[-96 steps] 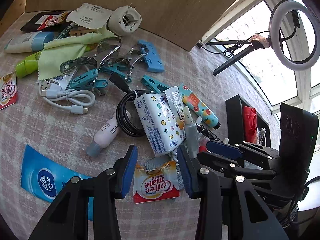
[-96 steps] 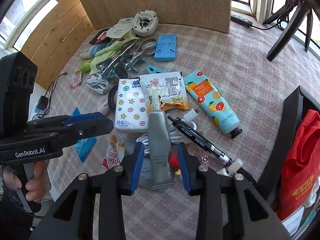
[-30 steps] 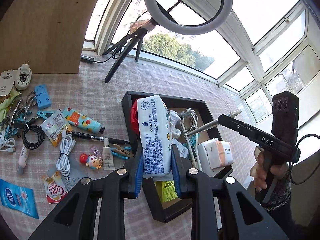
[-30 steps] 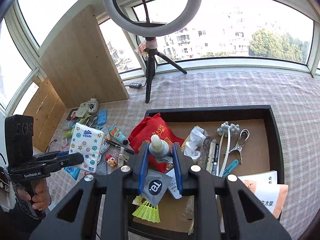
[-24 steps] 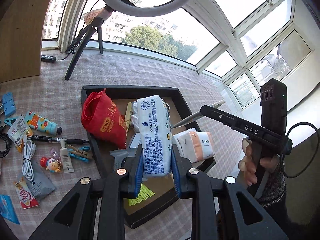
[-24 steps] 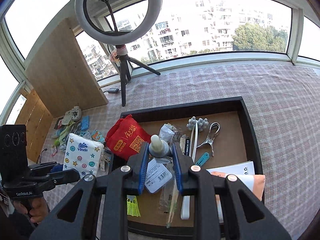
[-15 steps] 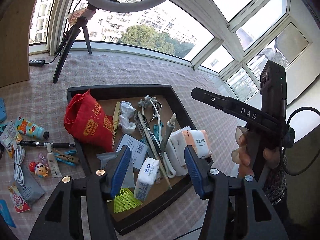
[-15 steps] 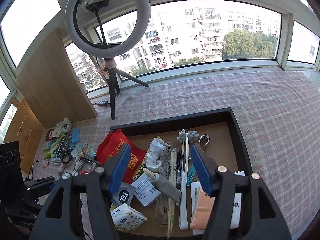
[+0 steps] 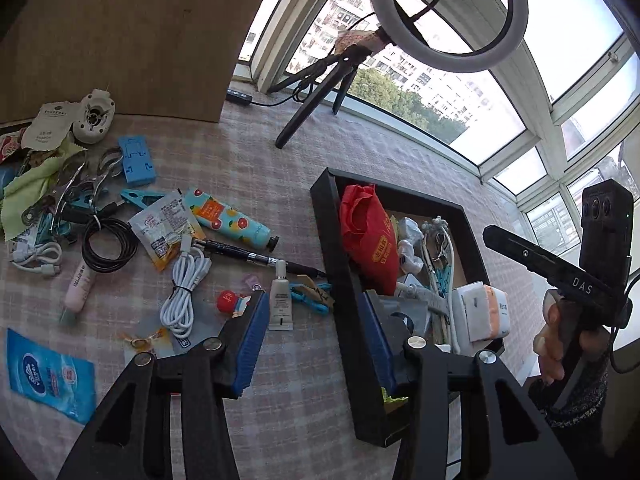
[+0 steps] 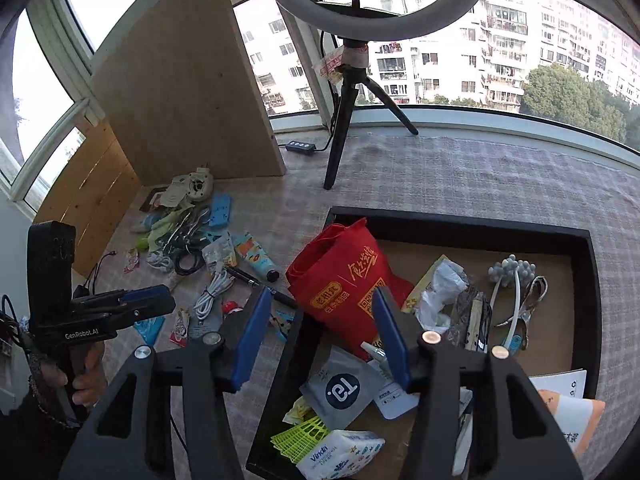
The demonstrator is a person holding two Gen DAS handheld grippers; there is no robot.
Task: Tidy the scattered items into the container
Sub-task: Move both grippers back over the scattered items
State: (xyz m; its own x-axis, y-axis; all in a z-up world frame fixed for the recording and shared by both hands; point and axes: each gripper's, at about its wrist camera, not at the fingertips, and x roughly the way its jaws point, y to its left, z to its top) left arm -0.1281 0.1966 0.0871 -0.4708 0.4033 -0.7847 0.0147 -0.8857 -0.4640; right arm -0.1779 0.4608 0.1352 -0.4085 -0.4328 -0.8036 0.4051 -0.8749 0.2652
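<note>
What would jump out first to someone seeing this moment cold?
The red bag slumped against the left wall of the black tray, which is already crowded with items. Left of the tray, a scatter of cables, tubes and clips stays on the checked cloth. A ring light stands behind.

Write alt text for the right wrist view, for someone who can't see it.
The right hand-held gripper, empty with its jaws closing, hangs over the left rim of a black rectangular tray holding a red fabric bag, a white star-print tissue pack and other small items. Left of the tray, clutter lies on the checked cloth, and the left hand-held gripper shows at far left.
</note>
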